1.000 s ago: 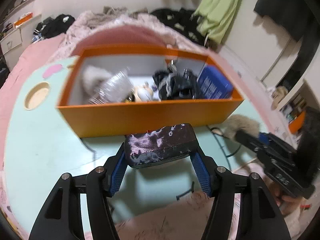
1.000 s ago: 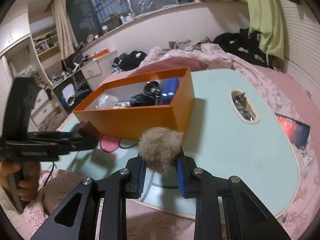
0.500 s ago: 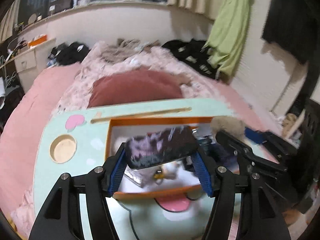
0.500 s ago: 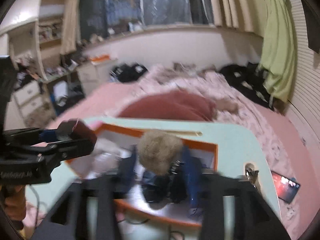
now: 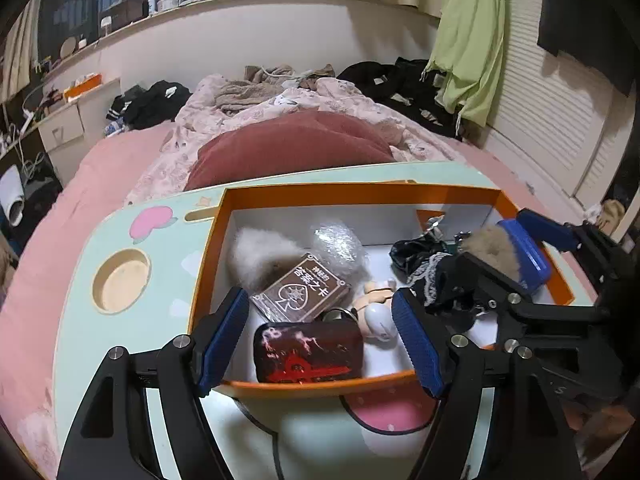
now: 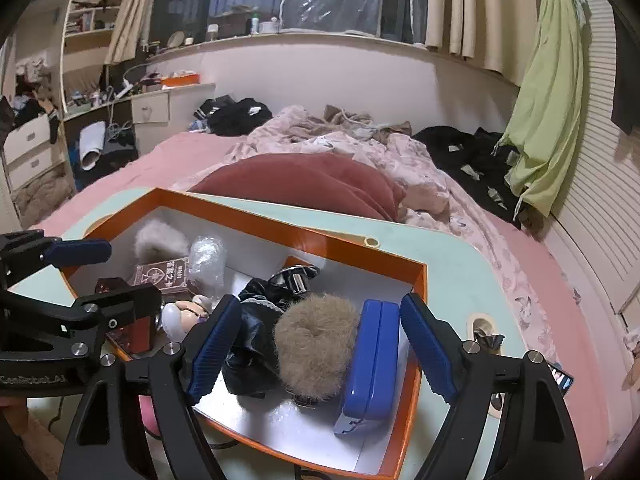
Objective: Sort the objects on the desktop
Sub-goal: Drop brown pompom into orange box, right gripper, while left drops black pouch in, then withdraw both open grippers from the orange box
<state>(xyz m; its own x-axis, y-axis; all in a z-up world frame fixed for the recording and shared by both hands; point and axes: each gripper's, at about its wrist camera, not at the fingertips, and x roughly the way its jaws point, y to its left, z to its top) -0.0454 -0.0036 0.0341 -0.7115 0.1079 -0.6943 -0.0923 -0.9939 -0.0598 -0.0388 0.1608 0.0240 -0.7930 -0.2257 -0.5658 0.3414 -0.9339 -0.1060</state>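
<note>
- Two handheld grippers hover over an orange box (image 5: 400, 194) that stands on a pale green lap table (image 5: 80, 320) set on a bed.
- The left gripper (image 5: 320, 336) hangs above the box's near wall, its blue-padded jaws spread and opening wider; a dark case with red and pink markings (image 5: 308, 354) lies between them on the box floor against that wall, and the pads do not touch it.
- The right gripper (image 6: 320, 344) hangs over the box's right end, jaws likewise spread and opening; a tan fur pompom (image 6: 318, 340) rests below the gap, clear of both pads.
- Inside the box, a blue case (image 6: 370, 360) stands on edge just right of the pompom, and crumpled black fabric (image 6: 252, 340) lies just left of it.
- Further left in the box sit a brown card box printed with a spade (image 5: 306, 292), a white fluffy ball (image 5: 260, 256), a wad of bubble wrap (image 5: 340, 246) and a small pale figurine (image 5: 376, 308).
- Left of the box, the table has a round cup recess (image 5: 120, 280) and a pink heart mark (image 5: 152, 220).
</note>
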